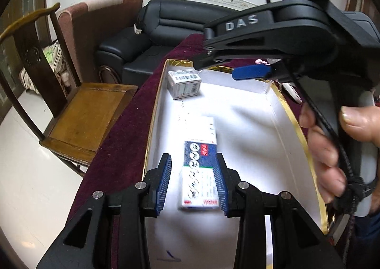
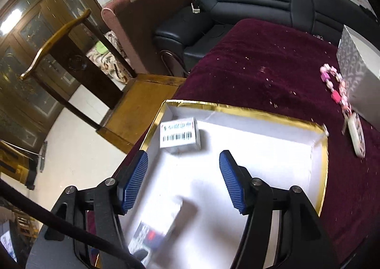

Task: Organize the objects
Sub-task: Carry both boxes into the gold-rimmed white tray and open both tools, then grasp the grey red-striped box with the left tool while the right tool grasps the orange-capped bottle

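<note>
Left gripper (image 1: 192,182): I see its blue pads (image 1: 163,183) spread apart either side of the blue-and-white flat box (image 1: 200,169); a gap shows on the left, the right pad looks close to the box edge; I cannot tell if it touches.
Right gripper (image 2: 182,181): wide, nothing between its fingers; hanging over the tray; from the left wrist I see it above the tray's far end.
Flat box: lying on the tray floor, near end.
Small barcode carton (image 2: 178,135): in the tray's far left corner.
Gold-rimmed white tray (image 2: 239,107): on the maroon cloth (image 2: 261,60).
Pink bead string (image 2: 334,86): on the cloth, right of the tray; beside a patterned white box (image 2: 356,72).
</note>
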